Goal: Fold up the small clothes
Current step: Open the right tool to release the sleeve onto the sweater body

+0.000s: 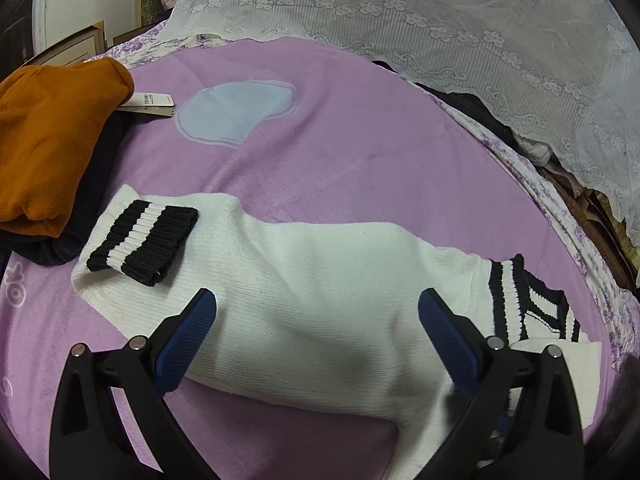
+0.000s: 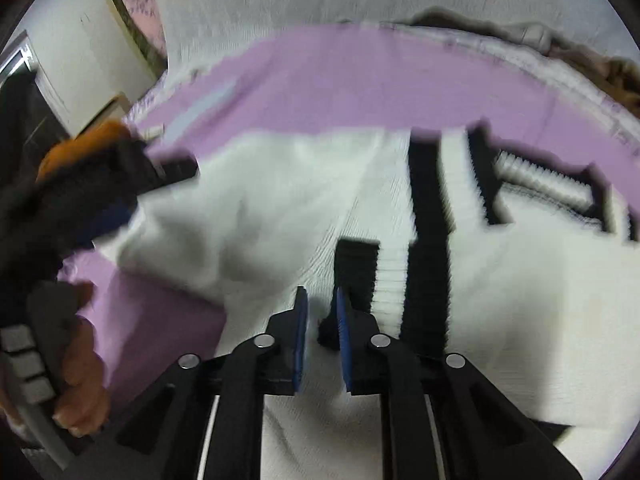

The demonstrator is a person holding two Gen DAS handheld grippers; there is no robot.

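A white knit sweater (image 1: 304, 264) with black-striped trim lies across the purple blanket (image 1: 360, 140). One sleeve is folded inward, and its striped cuff (image 1: 144, 244) rests on the body at the left. My left gripper (image 1: 316, 300) hangs open just above the sweater's middle, with nothing between its blue pads. In the blurred right wrist view, my right gripper (image 2: 322, 300) is nearly closed over the sweater (image 2: 240, 208). A dark corner of the other striped cuff (image 2: 356, 268) sits between its pads.
A folded orange garment (image 1: 52, 132) lies on a dark one (image 1: 92, 200) at the left, with a paper tag (image 1: 152, 102) beside it. A white lace cloth (image 1: 440, 20) covers a pile along the back and right. A hand (image 2: 80, 360) holds the left tool's handle.
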